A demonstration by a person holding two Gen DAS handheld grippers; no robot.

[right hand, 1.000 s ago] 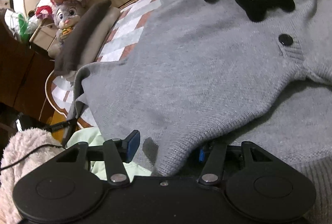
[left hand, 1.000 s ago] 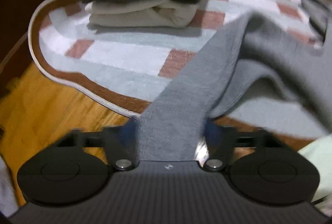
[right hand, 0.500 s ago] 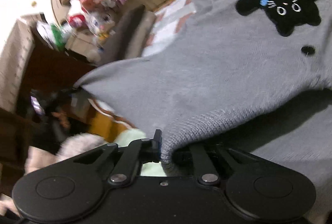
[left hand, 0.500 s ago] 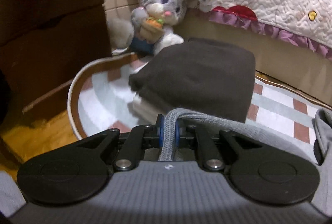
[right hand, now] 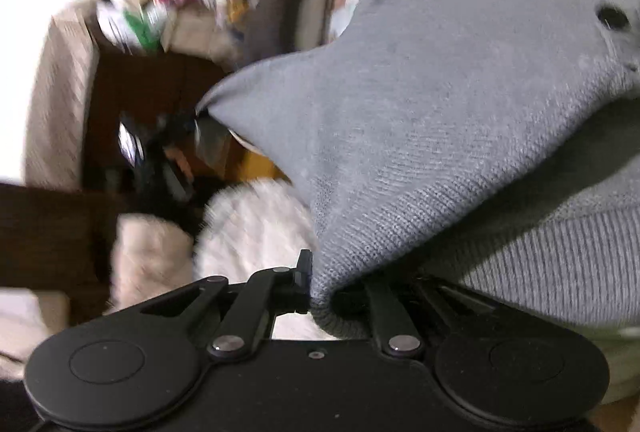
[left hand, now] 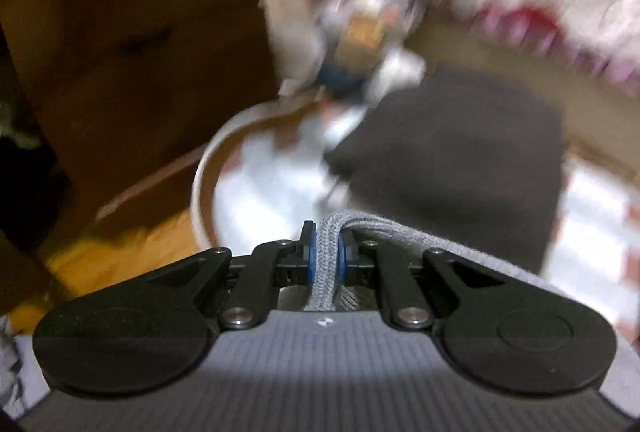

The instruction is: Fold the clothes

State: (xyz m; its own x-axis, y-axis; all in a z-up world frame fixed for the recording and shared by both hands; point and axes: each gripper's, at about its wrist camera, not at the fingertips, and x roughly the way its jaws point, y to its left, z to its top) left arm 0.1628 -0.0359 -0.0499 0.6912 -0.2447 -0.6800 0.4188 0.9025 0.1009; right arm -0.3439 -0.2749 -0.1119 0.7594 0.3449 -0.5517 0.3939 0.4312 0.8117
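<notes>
Left claw (left hand: 327,252) pinching bunched edge of grey knit cardigan (right hand: 420,136), jaws easing open slightly, fabric still between pads. Right claw (right hand: 320,292) clamped on hem corner. Cardigan slung between both above rug (left hand: 256,176). Soft, stretchy, light; best gripped at corners. Folded dark stack (left hand: 460,160), plush toy (left hand: 372,44) close ahead; open rug rightward.
</notes>
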